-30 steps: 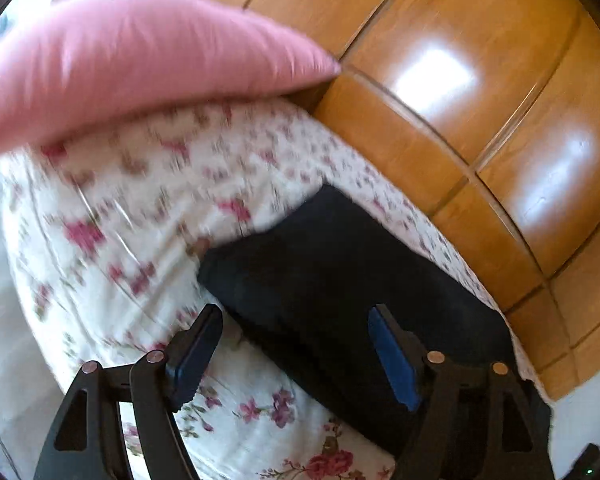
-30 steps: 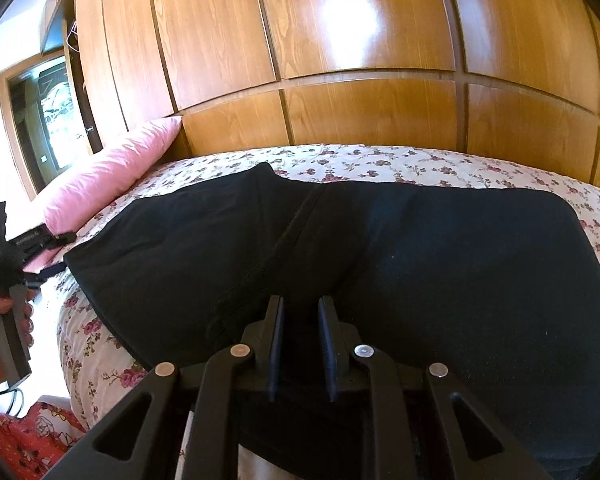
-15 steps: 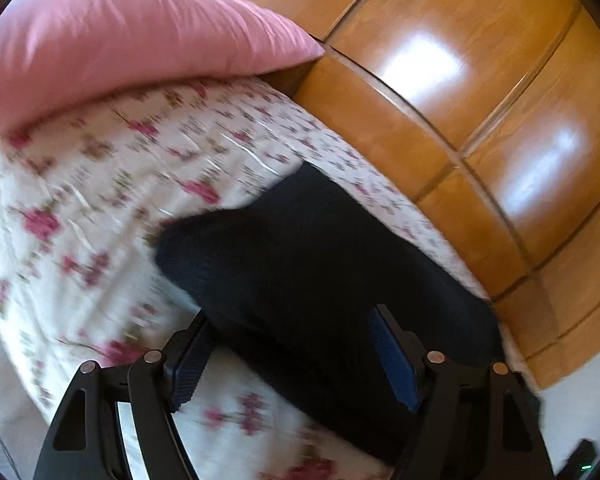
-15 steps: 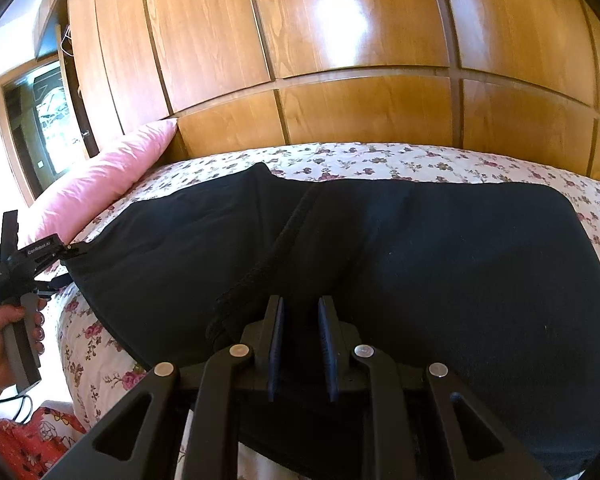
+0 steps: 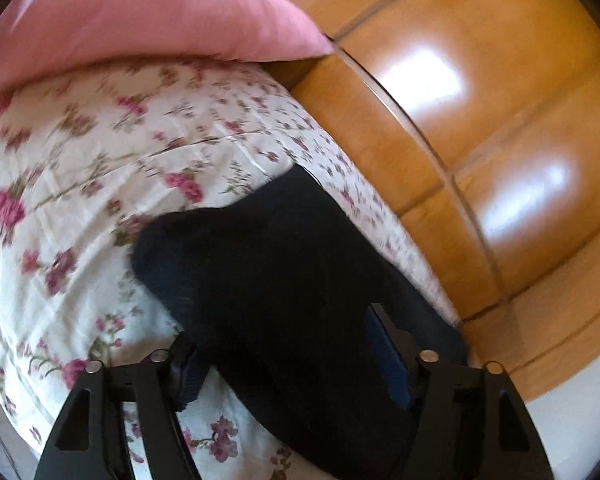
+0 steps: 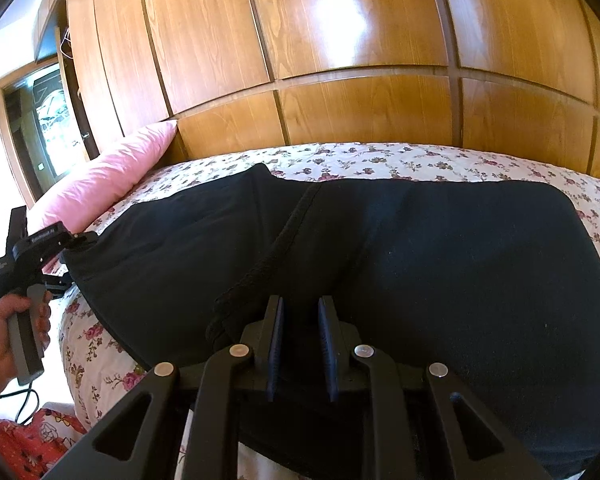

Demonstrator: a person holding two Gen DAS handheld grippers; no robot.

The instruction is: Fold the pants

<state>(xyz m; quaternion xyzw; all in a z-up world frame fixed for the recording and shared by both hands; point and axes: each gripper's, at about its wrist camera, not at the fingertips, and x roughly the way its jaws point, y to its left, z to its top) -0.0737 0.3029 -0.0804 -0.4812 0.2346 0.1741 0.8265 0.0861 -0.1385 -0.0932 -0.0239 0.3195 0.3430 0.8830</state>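
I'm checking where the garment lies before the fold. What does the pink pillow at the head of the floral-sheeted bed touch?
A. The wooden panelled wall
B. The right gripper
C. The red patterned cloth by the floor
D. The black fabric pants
A: the pink pillow has its corner against the wooden panelled wall, with floral bed sheet showing between it and the black fabric pants.

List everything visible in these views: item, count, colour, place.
pants: one, black, spread across the bed
bedsheet: one, white with pink flowers, under the pants
pillow: one, pink, at the bed's end against the wood
wooden panels: several, brown, behind the bed
left gripper: one, black, jaws closing around the pants' corner
right gripper: one, black, clamped on the pants' near edge
hand: one, holding the left gripper's handle
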